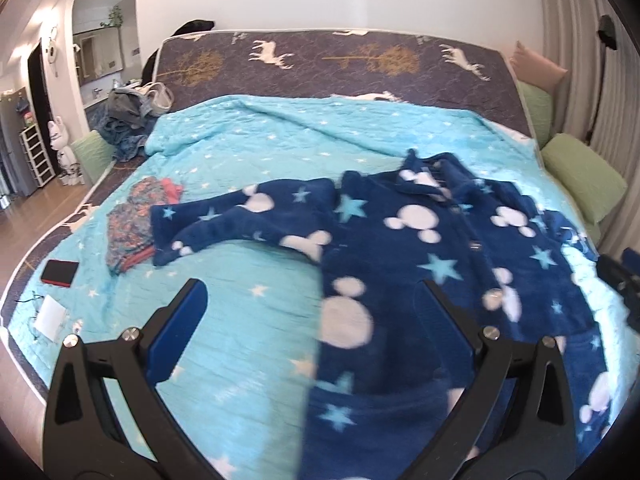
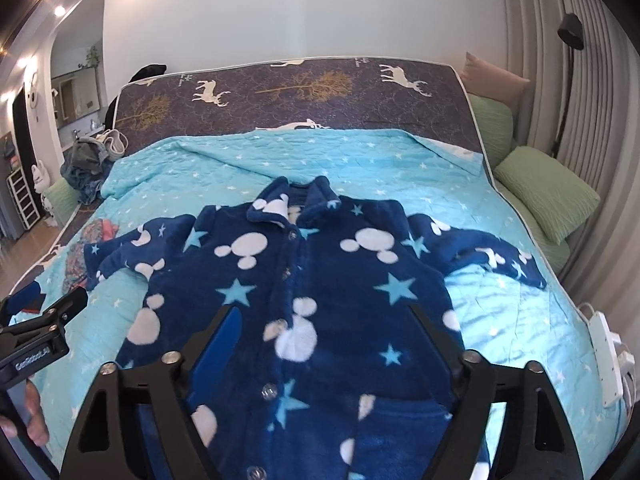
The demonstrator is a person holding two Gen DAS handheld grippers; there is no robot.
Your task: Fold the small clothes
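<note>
A navy fleece child's jacket [image 2: 320, 292] with white mouse heads and blue stars lies spread face up on the turquoise star quilt [image 2: 224, 168], collar to the far side, sleeves out to both sides. In the left wrist view the jacket [image 1: 420, 256] lies to the right, its left sleeve [image 1: 240, 216] stretched leftward. My left gripper [image 1: 316, 300] is open and empty above the jacket's left edge; it also shows at the left of the right wrist view [image 2: 60, 312]. My right gripper [image 2: 324, 320] is open and empty over the jacket's lower front.
A folded floral garment [image 1: 136, 220] lies by the left sleeve. A phone [image 1: 60, 272] and a white card [image 1: 50, 318] lie near the bed's left edge. Green pillows [image 2: 548, 192] line the right side. A clothes pile [image 1: 128, 116] sits at far left. A white power strip [image 2: 608, 352] lies at right.
</note>
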